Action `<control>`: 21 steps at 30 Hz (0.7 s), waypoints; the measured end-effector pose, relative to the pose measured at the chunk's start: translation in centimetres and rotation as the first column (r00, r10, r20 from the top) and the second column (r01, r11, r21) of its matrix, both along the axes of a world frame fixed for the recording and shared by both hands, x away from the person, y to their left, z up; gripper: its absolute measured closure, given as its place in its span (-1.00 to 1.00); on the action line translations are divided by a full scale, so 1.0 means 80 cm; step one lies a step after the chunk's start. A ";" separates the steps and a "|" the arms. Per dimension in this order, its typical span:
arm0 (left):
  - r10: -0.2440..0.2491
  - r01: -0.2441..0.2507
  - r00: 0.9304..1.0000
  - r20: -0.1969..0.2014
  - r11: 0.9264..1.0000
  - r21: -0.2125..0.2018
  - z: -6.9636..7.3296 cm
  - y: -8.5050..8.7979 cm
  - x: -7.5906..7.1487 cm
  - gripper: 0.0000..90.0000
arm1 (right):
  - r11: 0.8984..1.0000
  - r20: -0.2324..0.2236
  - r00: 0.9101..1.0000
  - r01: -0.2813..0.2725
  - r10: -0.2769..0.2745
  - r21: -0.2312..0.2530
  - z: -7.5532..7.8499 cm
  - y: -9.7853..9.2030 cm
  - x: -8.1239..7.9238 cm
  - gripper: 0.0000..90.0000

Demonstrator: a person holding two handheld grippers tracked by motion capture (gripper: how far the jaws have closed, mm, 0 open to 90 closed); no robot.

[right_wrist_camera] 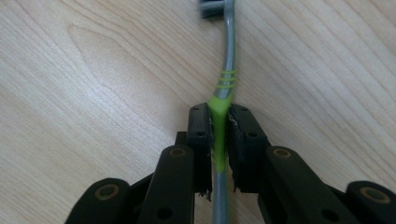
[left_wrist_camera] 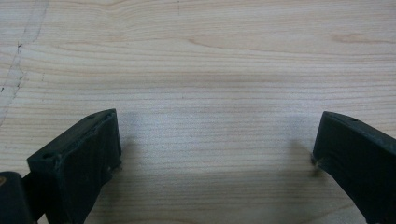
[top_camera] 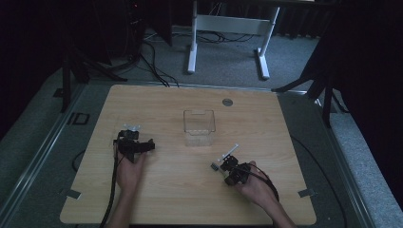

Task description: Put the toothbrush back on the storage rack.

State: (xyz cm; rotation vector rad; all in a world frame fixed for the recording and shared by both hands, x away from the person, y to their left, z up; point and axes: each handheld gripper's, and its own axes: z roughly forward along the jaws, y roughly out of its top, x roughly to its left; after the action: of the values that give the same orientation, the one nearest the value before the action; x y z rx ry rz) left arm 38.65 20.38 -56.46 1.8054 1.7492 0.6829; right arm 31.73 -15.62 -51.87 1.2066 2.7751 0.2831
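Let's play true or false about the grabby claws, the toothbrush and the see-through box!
1. The right gripper is squeezing a toothbrush. True.
2. The left gripper holds a spoon. False: its jaws are wide apart with bare table between them.
3. The clear box has the toothbrush in it. False: the toothbrush is outside it, in the right gripper.
4. The toothbrush handle is green where it is gripped. True.

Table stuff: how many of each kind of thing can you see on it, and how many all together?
Tongs: 2, the left tongs open and the right tongs shut on the toothbrush
Toothbrush: 1, grey and green
Clear box: 1, in the middle of the table
Total: 4
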 end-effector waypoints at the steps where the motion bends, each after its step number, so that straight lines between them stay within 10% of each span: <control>1: -0.001 0.001 1.000 0.000 1.000 0.000 0.000 0.000 0.000 -0.97 | 1.000 0.001 1.000 0.000 0.000 0.004 0.000 -0.001 0.000 0.78; 21: 0.000 0.000 1.000 0.000 1.000 0.000 0.000 0.000 0.000 -0.97 | 0.991 0.070 0.997 0.030 -0.039 0.127 0.027 -0.012 0.003 0.78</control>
State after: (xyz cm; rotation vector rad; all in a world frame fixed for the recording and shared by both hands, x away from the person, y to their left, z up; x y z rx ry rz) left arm 38.65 20.38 -56.46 1.8051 1.7488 0.6828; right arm 31.97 -16.56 -49.69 1.2439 2.7071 0.4957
